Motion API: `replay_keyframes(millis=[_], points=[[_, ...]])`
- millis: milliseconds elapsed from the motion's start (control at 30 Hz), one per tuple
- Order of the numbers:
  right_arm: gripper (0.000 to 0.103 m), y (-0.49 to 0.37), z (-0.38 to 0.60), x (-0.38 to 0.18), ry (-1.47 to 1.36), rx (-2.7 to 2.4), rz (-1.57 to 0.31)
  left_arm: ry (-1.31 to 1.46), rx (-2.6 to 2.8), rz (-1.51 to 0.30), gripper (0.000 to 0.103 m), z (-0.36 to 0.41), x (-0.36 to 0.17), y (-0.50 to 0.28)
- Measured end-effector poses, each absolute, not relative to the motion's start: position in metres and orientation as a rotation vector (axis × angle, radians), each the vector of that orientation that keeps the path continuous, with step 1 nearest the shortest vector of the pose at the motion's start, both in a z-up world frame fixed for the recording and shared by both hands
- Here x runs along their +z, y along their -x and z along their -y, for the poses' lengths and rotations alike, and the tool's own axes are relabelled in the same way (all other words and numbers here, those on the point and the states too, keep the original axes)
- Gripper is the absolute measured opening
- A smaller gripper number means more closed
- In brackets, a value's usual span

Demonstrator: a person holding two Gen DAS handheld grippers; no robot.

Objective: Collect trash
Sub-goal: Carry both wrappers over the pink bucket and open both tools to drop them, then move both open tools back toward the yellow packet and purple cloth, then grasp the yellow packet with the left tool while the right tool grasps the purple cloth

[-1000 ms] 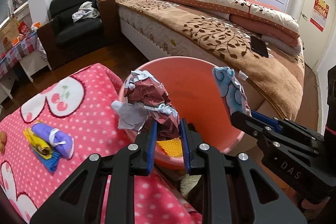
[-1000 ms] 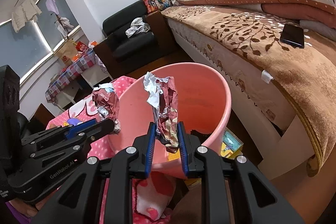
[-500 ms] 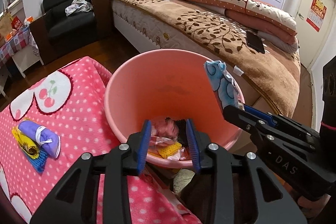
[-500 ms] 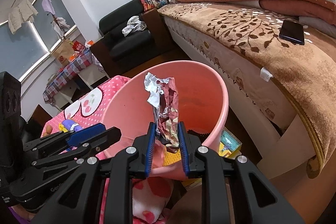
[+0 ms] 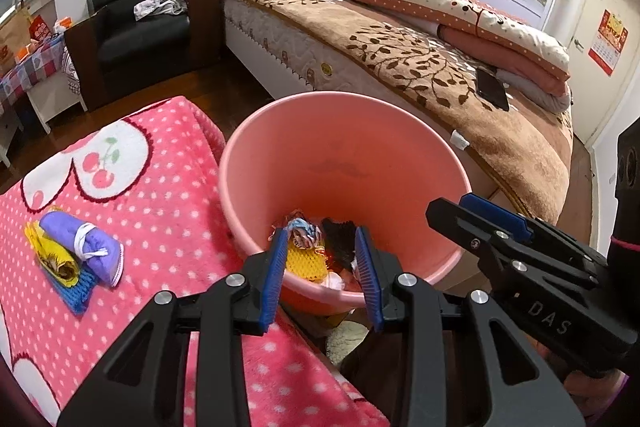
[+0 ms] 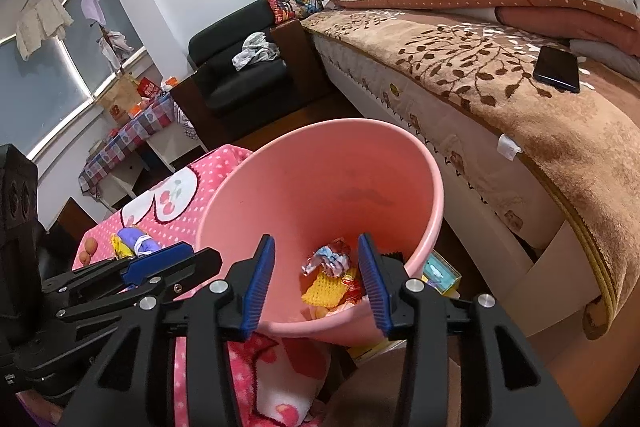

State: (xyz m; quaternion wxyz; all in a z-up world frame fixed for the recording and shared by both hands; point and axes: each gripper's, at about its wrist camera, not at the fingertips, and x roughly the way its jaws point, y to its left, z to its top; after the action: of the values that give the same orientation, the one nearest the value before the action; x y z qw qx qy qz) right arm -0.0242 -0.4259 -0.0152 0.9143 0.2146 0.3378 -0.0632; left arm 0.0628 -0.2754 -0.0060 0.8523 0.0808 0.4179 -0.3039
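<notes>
At the left, a pink polka-dot blanket [image 5: 168, 211] with a cherry motif covers the surface; a purple roll [image 5: 86, 247] lies on a yellow and blue knitted piece [image 5: 56, 259] toward its left edge, well apart from the bucket. The left gripper [image 5: 322, 273] hangs over the blanket's right edge with its blue-padded jaws spread apart and nothing between them, aimed into the pink bucket [image 5: 348, 163] that stands just beside that edge. Inside the bucket, at the bottom, lie the collected scraps: a crumpled wrapper [image 5: 304, 233], a yellow knitted piece [image 5: 306, 263] and something dark beside them. To the right, the right gripper [image 6: 316, 277] sits over the bucket's near rim, its jaws likewise wide and empty; seen from its own camera, the crumpled wrapper [image 6: 328, 261] rests on the pile below, between the two pads. Past the bucket, a bed [image 5: 420, 67] with a brown leaf-patterned cover fills the right side, a dark phone [image 5: 492, 89] lying flat on it. A black armchair [image 5: 136, 27] holding a heap of cloth stands against the far wall.
</notes>
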Motion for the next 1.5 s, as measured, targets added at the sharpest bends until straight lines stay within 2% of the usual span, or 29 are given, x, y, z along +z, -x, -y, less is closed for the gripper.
replay_keyframes(millis=[367,967,1267,1500], points=[[0.043,0.023,0.395,-0.011,-0.41,-0.071,-0.699,-0.107,-0.558,-0.887,0.035,0.238,-0.008,-0.066],[0.043,-0.004,0.32,-0.011,-0.306,0.106,-0.745,0.041,-0.351,-0.91,0.035,0.134,-0.011,-0.077],[0.043,-0.028,0.286,-0.015,-0.255,0.191,-0.772,0.166,-0.235,-0.931,0.035,0.082,-0.01,-0.108],[0.043,-0.044,0.273,-0.022,-0.223,0.222,-0.799,0.247,-0.198,-0.979,0.035,0.071,-0.018,-0.138]])
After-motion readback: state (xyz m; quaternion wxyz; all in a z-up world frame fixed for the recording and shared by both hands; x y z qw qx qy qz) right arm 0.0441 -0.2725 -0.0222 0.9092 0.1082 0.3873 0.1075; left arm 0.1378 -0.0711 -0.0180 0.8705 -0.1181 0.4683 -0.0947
